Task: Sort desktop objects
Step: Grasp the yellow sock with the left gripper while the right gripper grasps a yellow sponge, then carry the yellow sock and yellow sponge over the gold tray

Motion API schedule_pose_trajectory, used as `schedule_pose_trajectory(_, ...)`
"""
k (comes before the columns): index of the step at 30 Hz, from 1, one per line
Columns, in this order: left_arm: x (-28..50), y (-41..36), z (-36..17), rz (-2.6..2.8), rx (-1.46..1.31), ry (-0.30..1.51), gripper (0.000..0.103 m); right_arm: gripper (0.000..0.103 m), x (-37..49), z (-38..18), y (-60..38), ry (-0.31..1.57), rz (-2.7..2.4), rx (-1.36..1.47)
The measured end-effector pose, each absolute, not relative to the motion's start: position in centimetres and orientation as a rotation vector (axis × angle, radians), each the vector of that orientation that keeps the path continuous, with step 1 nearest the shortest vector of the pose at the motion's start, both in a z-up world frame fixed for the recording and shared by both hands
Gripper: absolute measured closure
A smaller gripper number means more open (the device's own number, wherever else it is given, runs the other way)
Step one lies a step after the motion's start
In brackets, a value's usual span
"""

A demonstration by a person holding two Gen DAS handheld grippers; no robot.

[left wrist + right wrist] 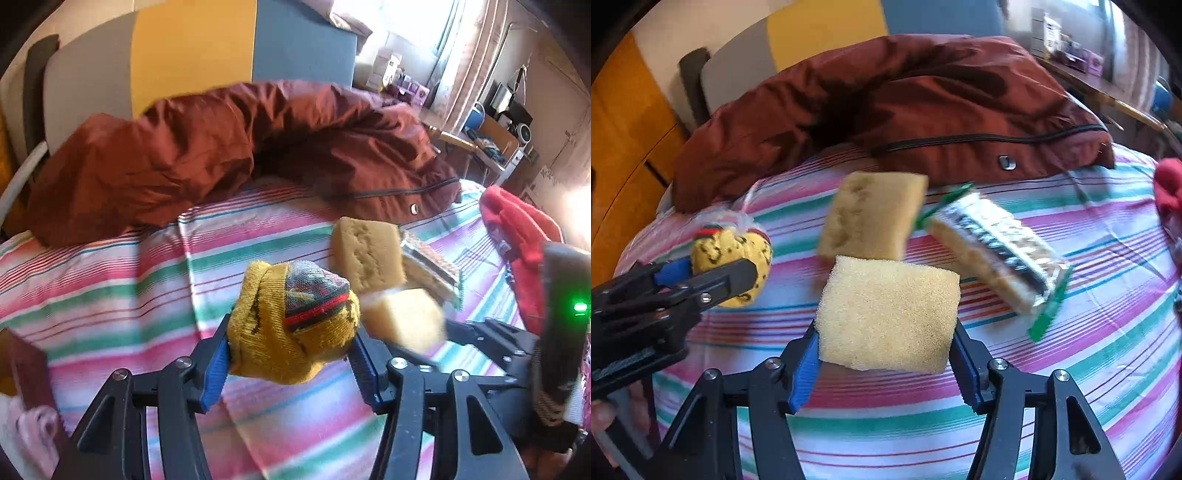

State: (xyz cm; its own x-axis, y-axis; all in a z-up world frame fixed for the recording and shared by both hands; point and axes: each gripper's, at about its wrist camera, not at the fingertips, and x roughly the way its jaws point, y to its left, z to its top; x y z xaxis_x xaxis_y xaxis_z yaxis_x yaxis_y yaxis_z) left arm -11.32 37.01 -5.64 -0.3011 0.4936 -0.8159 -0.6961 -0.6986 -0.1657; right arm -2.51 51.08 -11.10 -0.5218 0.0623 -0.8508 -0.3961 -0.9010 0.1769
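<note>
My left gripper [291,354] is shut on a yellow rolled sock bundle [295,321] with a red and dark stripe, held above the striped cloth [129,295]. In the right wrist view the same sock bundle [731,258] sits in the left gripper at the left edge. My right gripper [886,358] is shut on a yellow sponge [890,314]; that sponge [406,321] shows blurred to the right in the left wrist view. A second, tan sponge [871,218] lies on the cloth beyond it. Beside it lies a wrapped biscuit pack [997,254] with green ends.
A rust-brown jacket [905,110] with a zip lies across the far side of the striped cloth. A red garment [517,236] is at the right edge. A chair back [184,55] in grey, yellow and blue stands behind. A pink item [33,432] lies at the lower left.
</note>
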Motion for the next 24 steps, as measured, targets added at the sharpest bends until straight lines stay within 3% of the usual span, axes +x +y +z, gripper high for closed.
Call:
schedule_pose_trajectory(13, -6.3, 29.1, 0.1, 2.237, -1.012, 0.261, 0.044, 0.04, -2.7, -10.3, 45.8, 0.395, 2.598, -1.422)
schedule_pose_trajectory(24, -4.7, 22.5, 1.3, 2.331, -1.004, 0.203, 0.044, 0.04, -2.3, -10.7, 41.7, 0.357, 2.634, -1.472)
